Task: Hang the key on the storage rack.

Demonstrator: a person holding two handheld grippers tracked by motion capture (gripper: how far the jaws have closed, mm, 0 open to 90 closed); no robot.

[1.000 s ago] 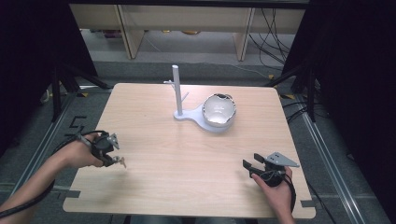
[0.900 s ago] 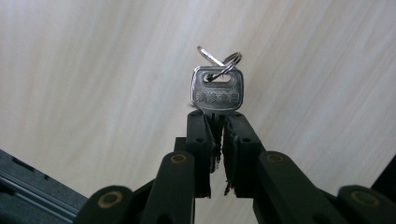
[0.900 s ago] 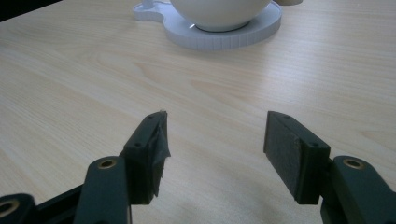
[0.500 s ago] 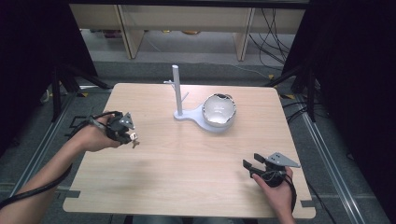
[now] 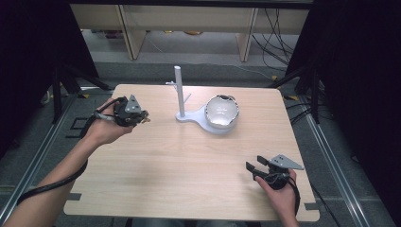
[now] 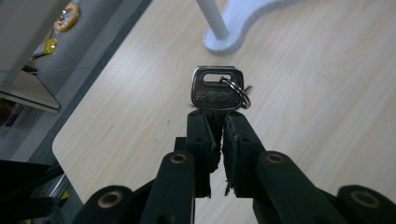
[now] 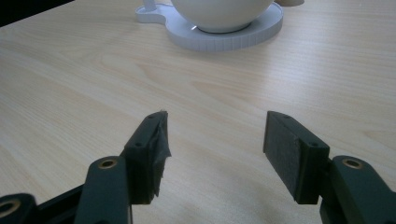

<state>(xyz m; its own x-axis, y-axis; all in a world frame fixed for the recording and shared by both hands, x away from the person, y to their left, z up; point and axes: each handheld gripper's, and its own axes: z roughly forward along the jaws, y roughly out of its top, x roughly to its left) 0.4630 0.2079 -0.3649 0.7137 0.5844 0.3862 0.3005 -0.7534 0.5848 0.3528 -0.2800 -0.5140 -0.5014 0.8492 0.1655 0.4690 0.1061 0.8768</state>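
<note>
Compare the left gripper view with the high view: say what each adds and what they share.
Left gripper view: the silver key with its split ring is pinched between the closed black jaws, head sticking out.

High view: the right gripper, open, low over the near right of the table; the bowl sits on the white stand.

Shared: the left gripper, the stand's post and base, the light wood tabletop.

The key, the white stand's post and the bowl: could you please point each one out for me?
key (image 6: 216, 91): left gripper view, on its flat head.
post (image 5: 179, 92): high view, mid-shaft.
bowl (image 5: 221, 112): high view, on its inside.
</note>
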